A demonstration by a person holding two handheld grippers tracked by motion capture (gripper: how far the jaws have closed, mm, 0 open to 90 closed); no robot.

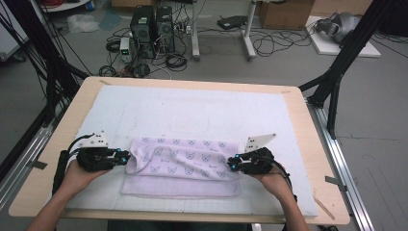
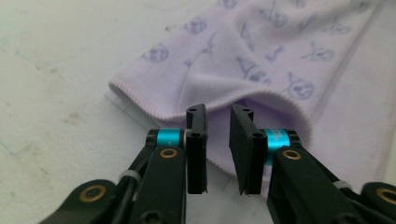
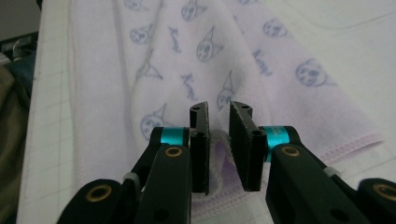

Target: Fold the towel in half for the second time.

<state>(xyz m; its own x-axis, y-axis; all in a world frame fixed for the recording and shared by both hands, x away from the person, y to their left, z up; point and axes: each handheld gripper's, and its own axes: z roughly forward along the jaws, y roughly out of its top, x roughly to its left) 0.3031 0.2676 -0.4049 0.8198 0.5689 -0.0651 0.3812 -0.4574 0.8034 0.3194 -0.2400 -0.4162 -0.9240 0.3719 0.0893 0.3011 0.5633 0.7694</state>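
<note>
Lilac towel (image 1: 180, 168) with a printed cat-face pattern lies near-centre on the white mat (image 1: 202, 110), partly folded: the upper layer sits doubled over the near layer, whose near edge shows bare.

Left gripper (image 1: 126, 158) is at the towel's left end. In the left gripper view its jaws stand narrowly apart, and the raised fold lip (image 2: 224, 103) lies just beyond the tips, not between the pads.

Right gripper (image 1: 232, 163) is at the right end. Its jaws are narrowly apart, with a bunched hem (image 3: 219, 154) in the gap; I cannot tell whether the pads press on it.

Risks, as judged:
- The left may close on air and miss the lip, so one end lifts alone and the fold skews.
- The right may catch a single layer, so the layers separate.
</note>
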